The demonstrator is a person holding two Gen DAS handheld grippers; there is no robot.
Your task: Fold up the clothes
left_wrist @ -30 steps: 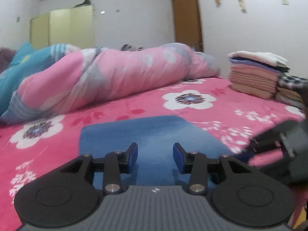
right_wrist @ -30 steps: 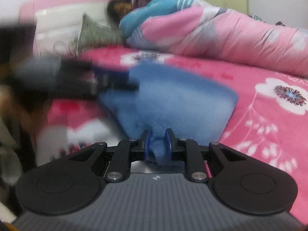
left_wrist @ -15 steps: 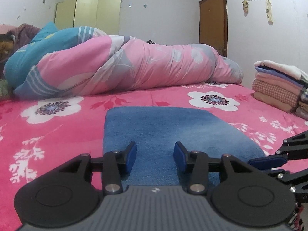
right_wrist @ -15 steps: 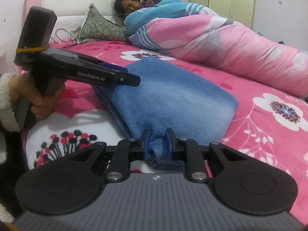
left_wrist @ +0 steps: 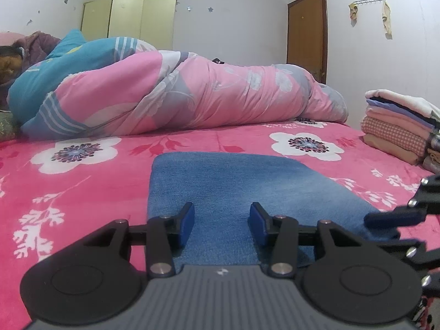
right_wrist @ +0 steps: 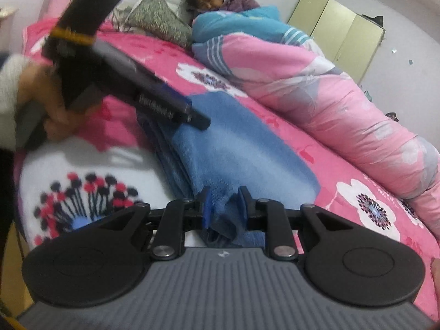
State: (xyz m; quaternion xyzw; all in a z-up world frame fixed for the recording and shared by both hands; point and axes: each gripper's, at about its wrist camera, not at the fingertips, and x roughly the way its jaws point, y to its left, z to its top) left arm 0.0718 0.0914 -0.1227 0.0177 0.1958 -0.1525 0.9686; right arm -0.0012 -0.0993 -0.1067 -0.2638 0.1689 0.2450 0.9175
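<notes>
folded blue cloth on the bed: right gripper grasping its near corner, left gripper released over it.

the blue cloth (left_wrist: 242,189) lies flat on the pink bedspread (left_wrist: 82,181), directly ahead of and under the left gripper (left_wrist: 222,221), whose fingers stand apart with nothing pinched between them. its long axis runs away from that gripper toward the rolled quilt (left_wrist: 192,93). the right gripper (right_wrist: 223,206) is the nearer to the cloth's edge: a bunched corner sits between its fingers, clenched narrowly, grip looking slack. judgement: any next fold or lift depends on that right-hand hold. count: one blue cloth, two grippers, one stack of folded clothes (left_wrist: 398,126) well apart to the right, one quilt.
</notes>
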